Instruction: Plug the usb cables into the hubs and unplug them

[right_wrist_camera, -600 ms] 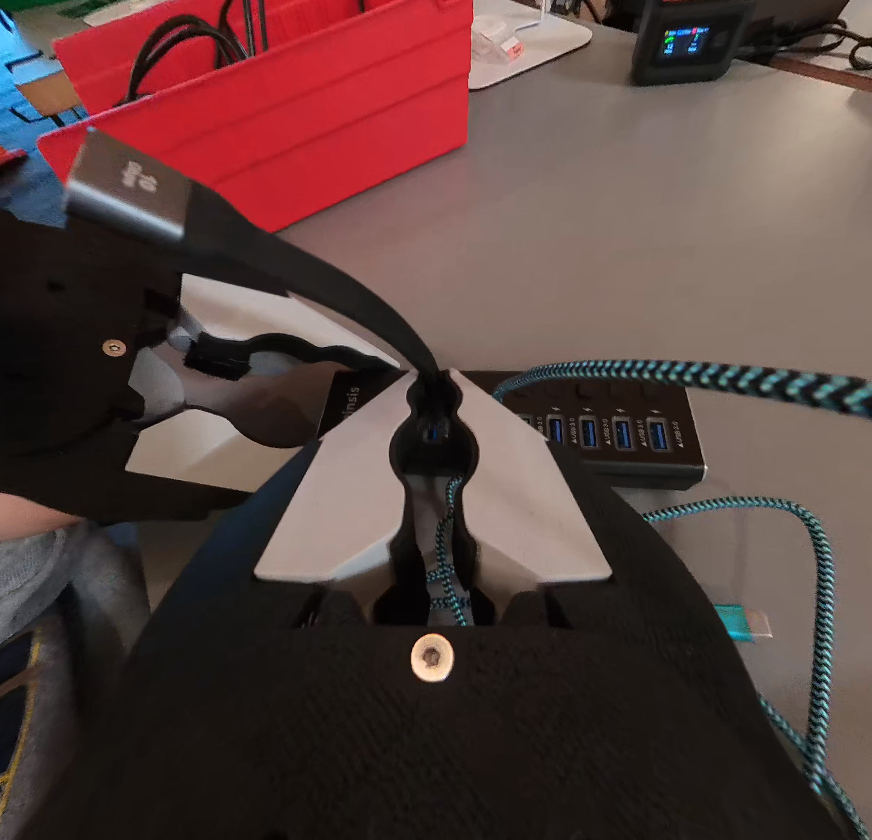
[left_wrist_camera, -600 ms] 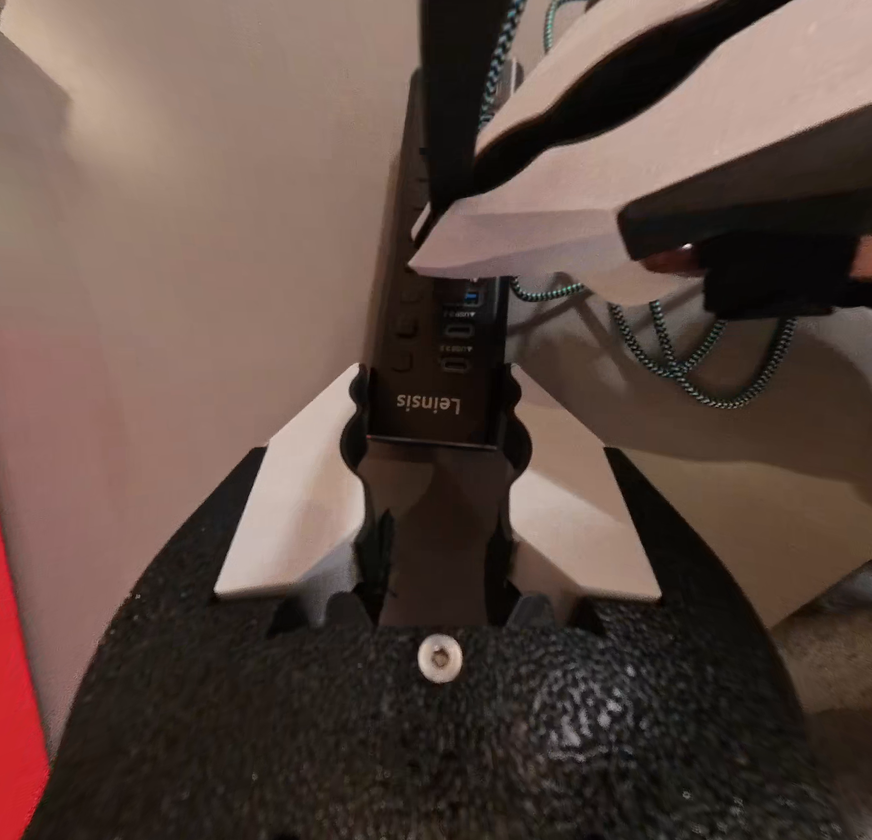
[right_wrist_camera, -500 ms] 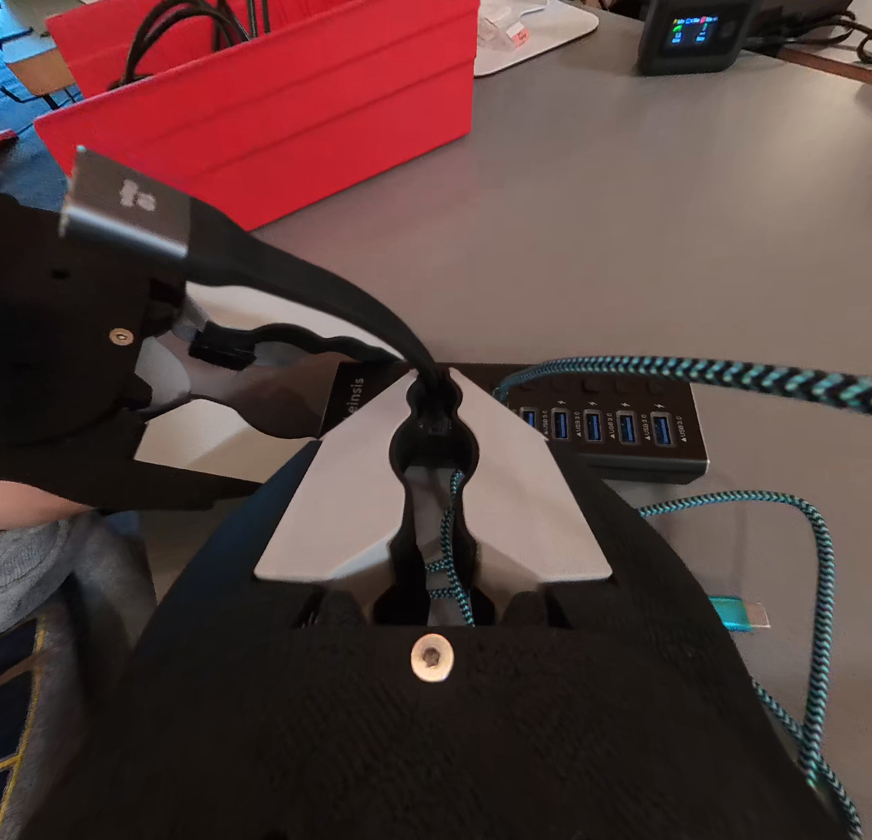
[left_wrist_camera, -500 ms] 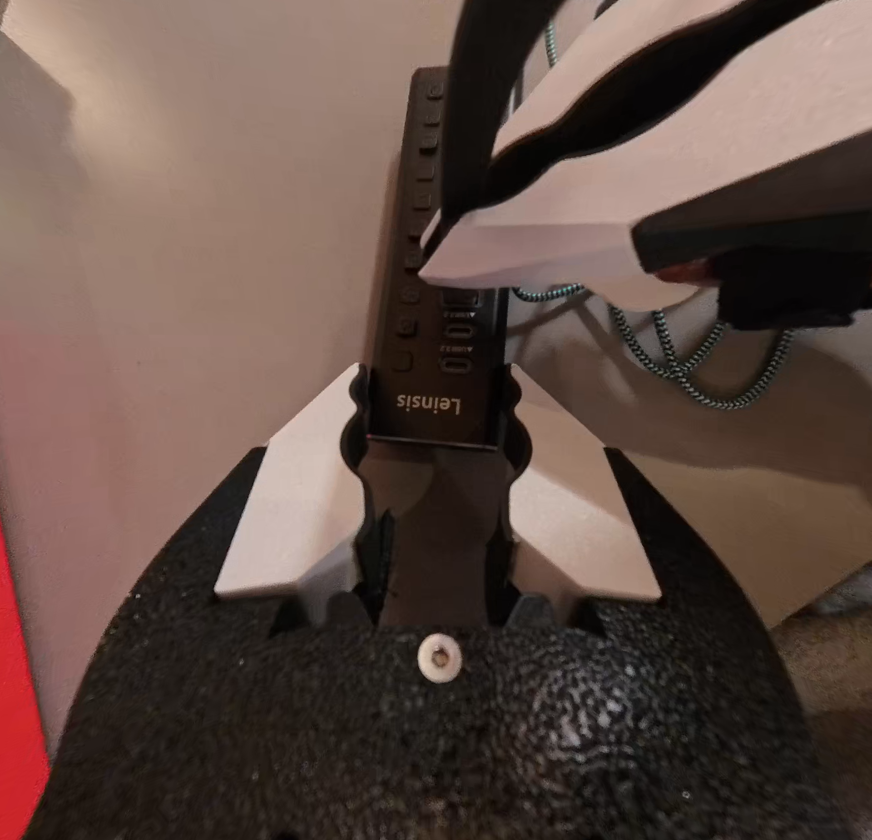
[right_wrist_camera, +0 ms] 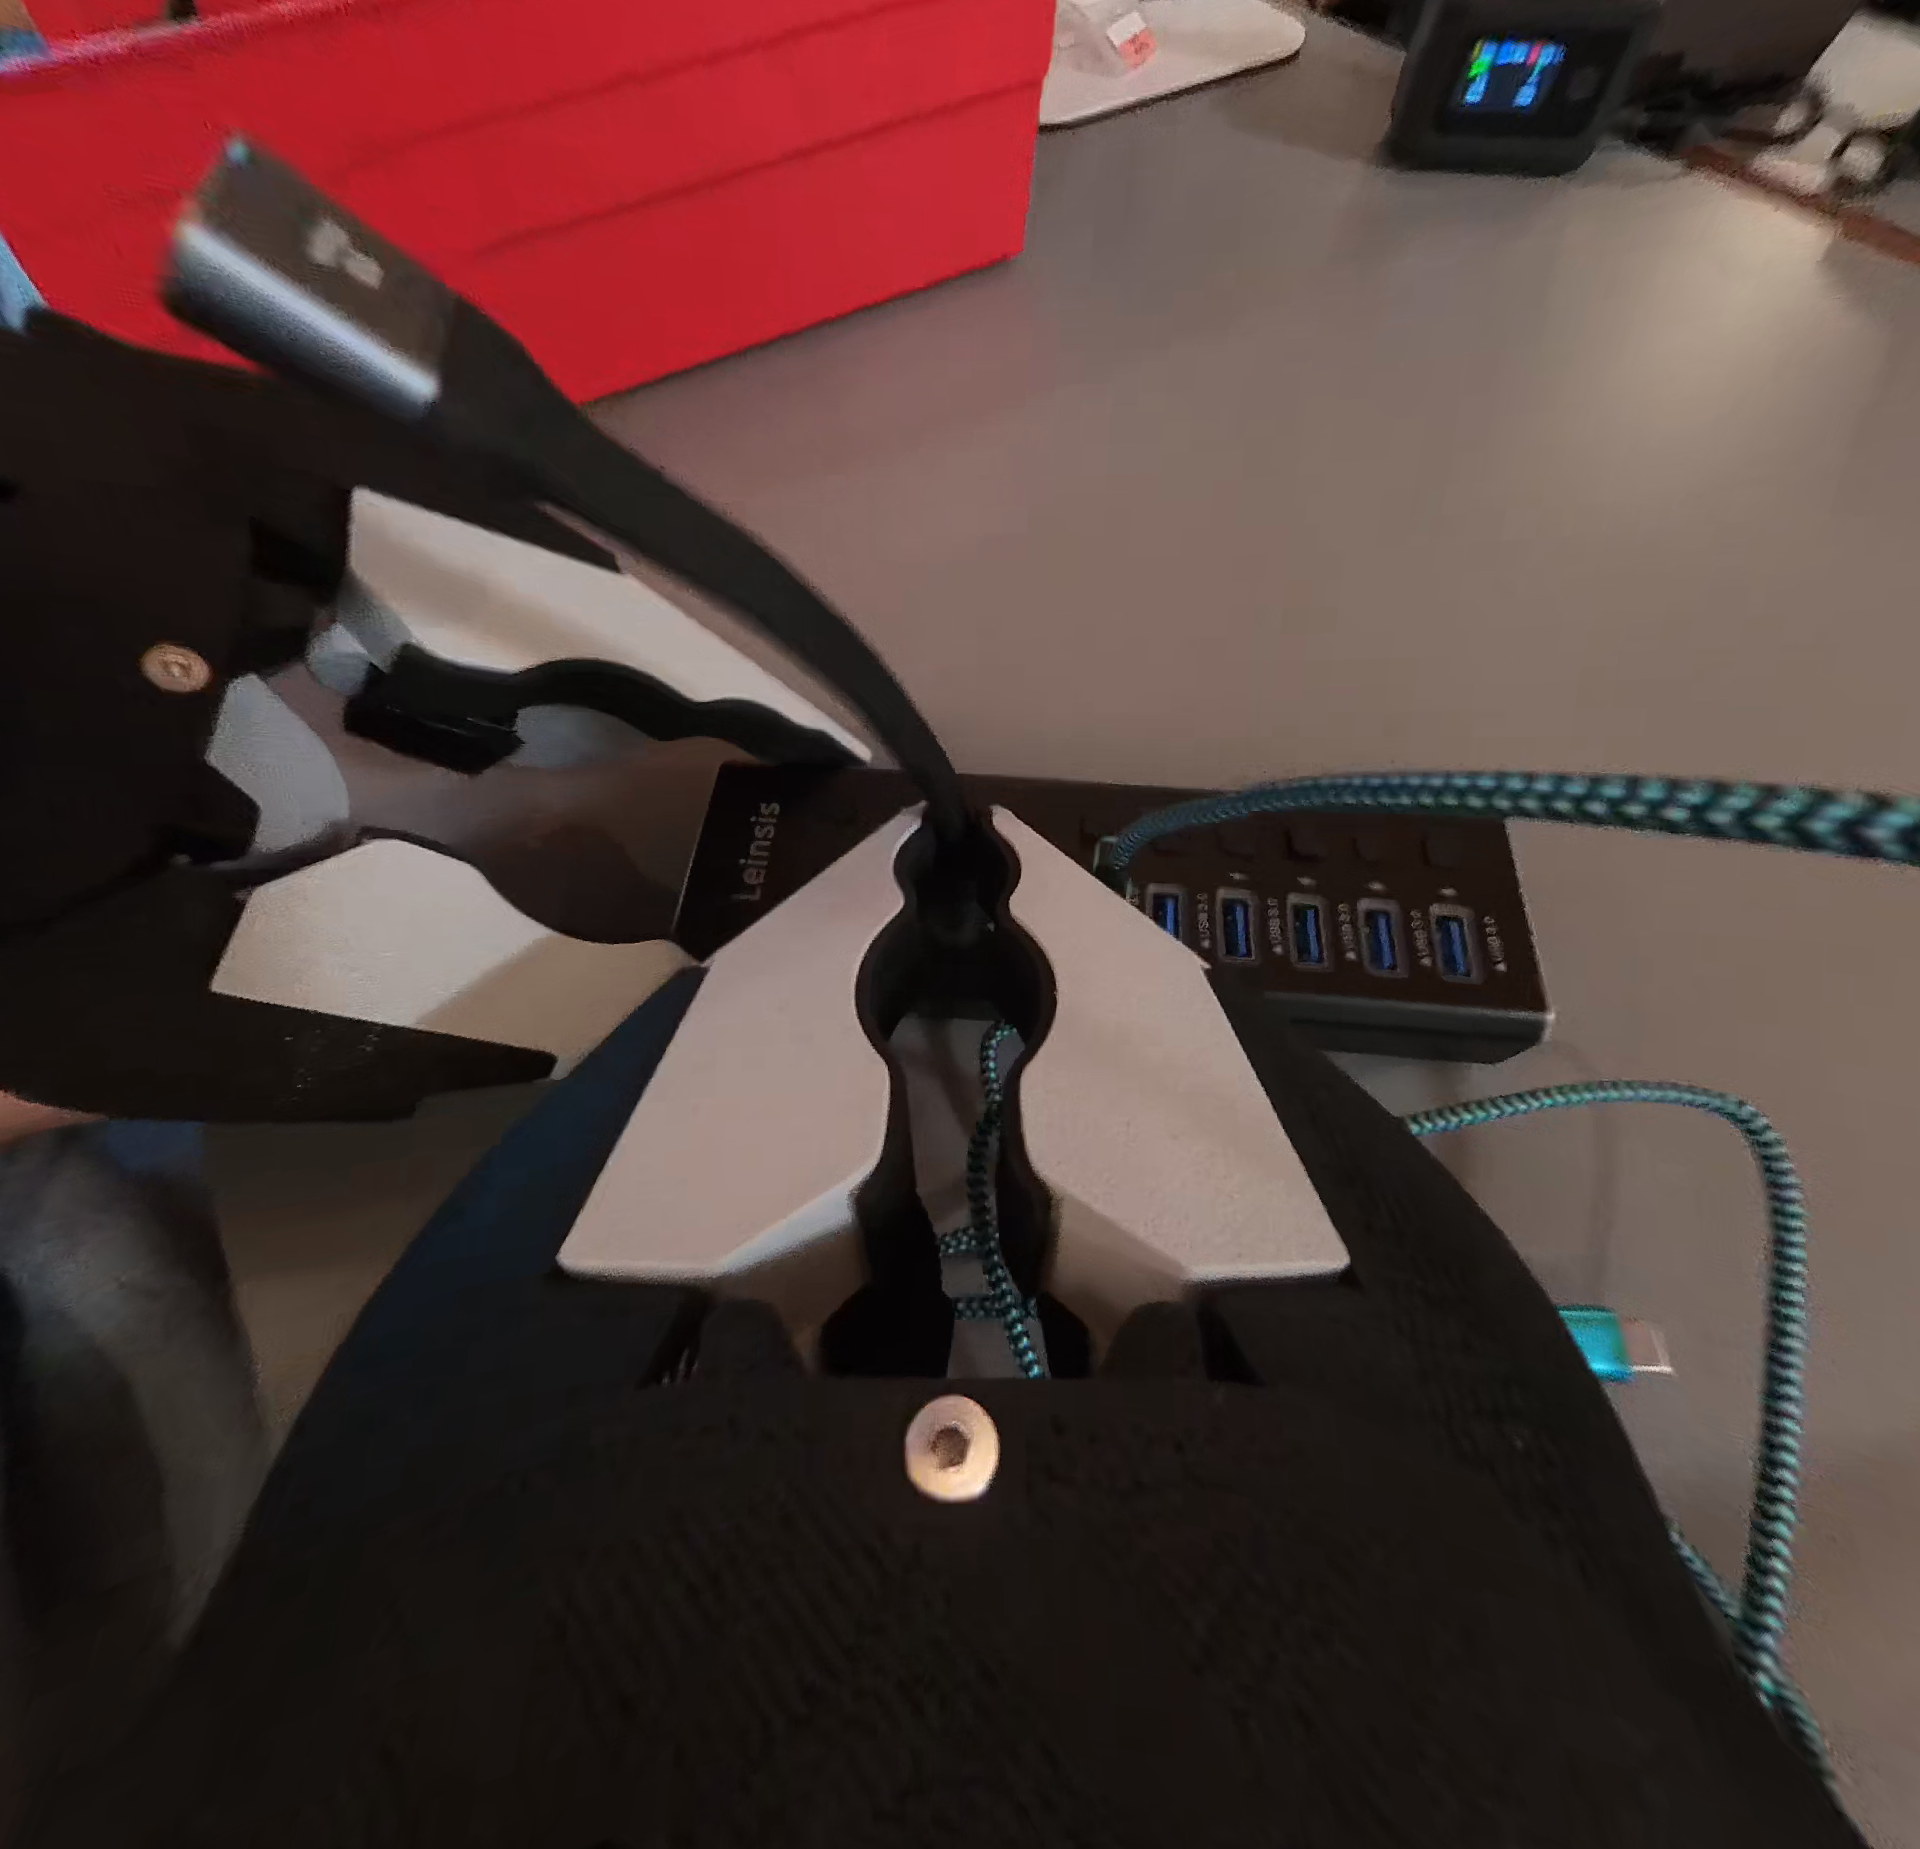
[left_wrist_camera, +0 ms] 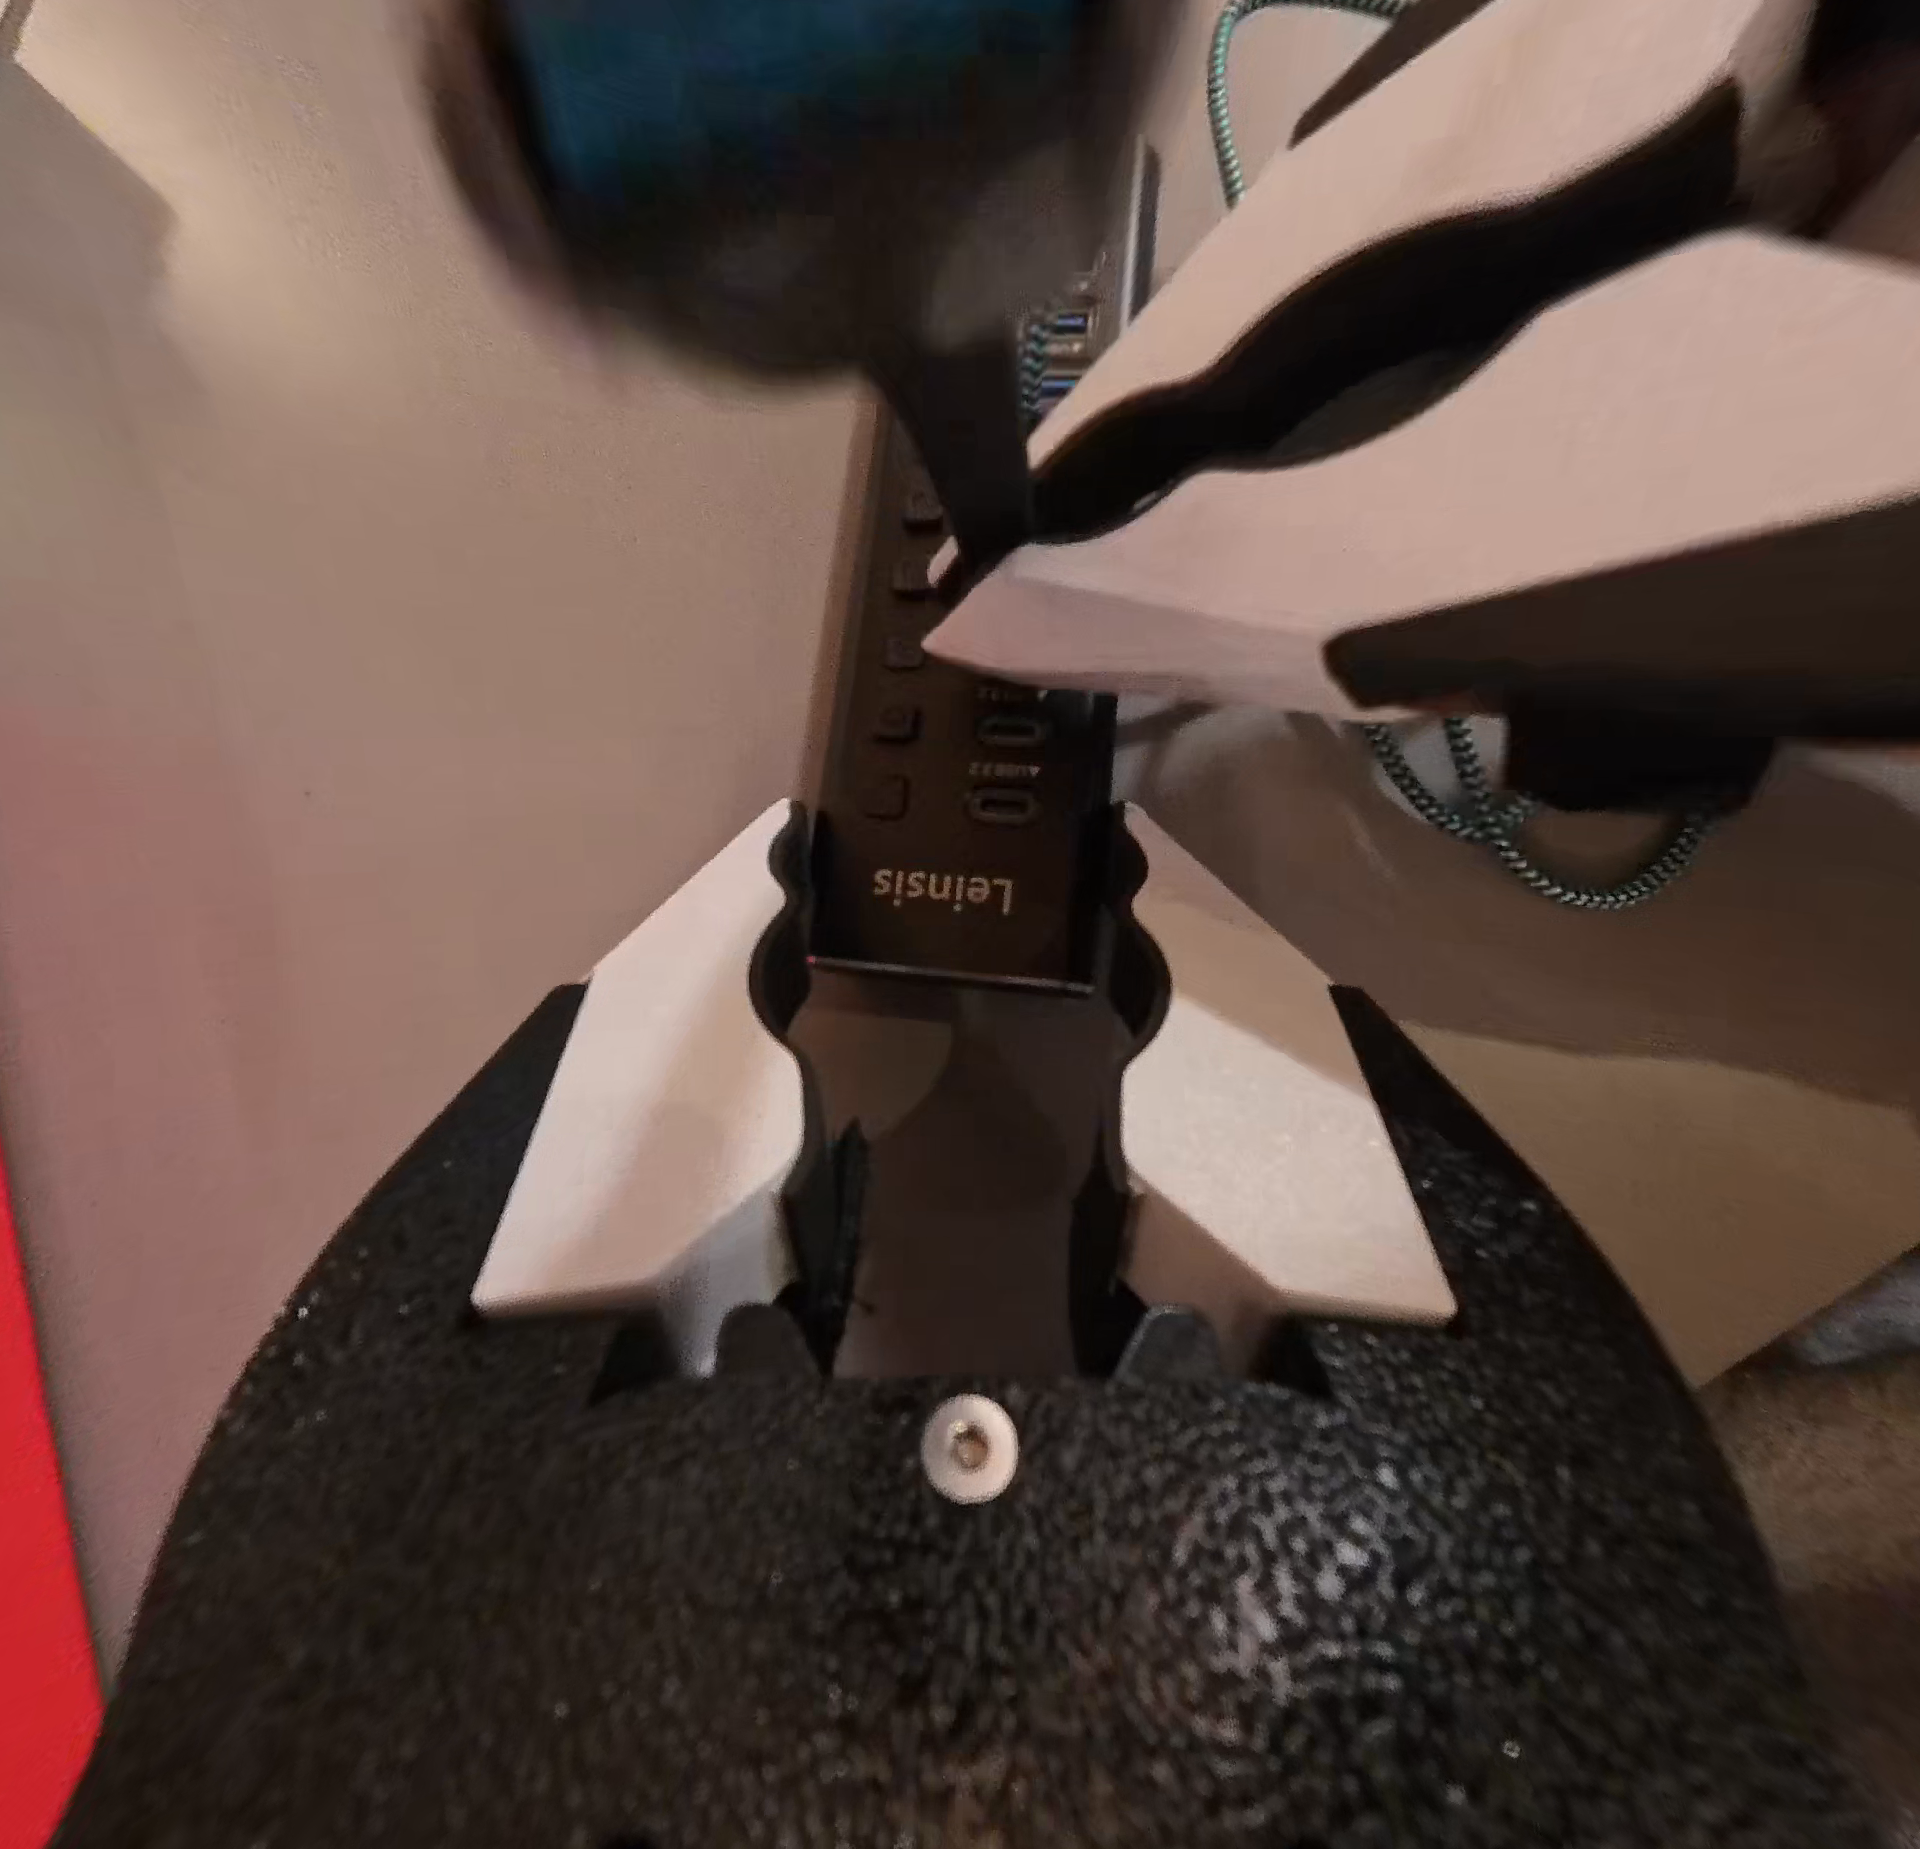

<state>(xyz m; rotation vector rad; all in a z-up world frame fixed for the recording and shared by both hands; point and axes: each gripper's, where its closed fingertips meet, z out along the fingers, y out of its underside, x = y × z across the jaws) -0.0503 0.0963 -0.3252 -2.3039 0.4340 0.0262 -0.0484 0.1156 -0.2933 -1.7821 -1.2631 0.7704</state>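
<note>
A black USB hub (right_wrist_camera: 1351,926) with a row of blue ports lies on the grey table (right_wrist_camera: 1351,449). My left gripper (left_wrist_camera: 956,843) is shut on the hub's near end (left_wrist_camera: 935,750); it also shows at the left of the right wrist view (right_wrist_camera: 774,854). My right gripper (right_wrist_camera: 956,833) is shut on a flat black cable (right_wrist_camera: 727,594) just above the hub. The cable arcs up-left to a free grey plug (right_wrist_camera: 312,282). That plug is a blur with a blue insert in the left wrist view (left_wrist_camera: 727,137). A teal braided cable (right_wrist_camera: 1558,802) is plugged into the hub.
A red bin (right_wrist_camera: 623,137) holding black cables stands at the back left. A dark device with a small lit screen (right_wrist_camera: 1507,74) and a white pad (right_wrist_camera: 1164,43) are at the back. A loose teal connector (right_wrist_camera: 1610,1347) lies right of my right gripper. The grippers are tip to tip, or close to it.
My right gripper has shifted along the hub with the black cable. The cable's free plug has swung close to the left camera and is now blurred. My left gripper holds still.
</note>
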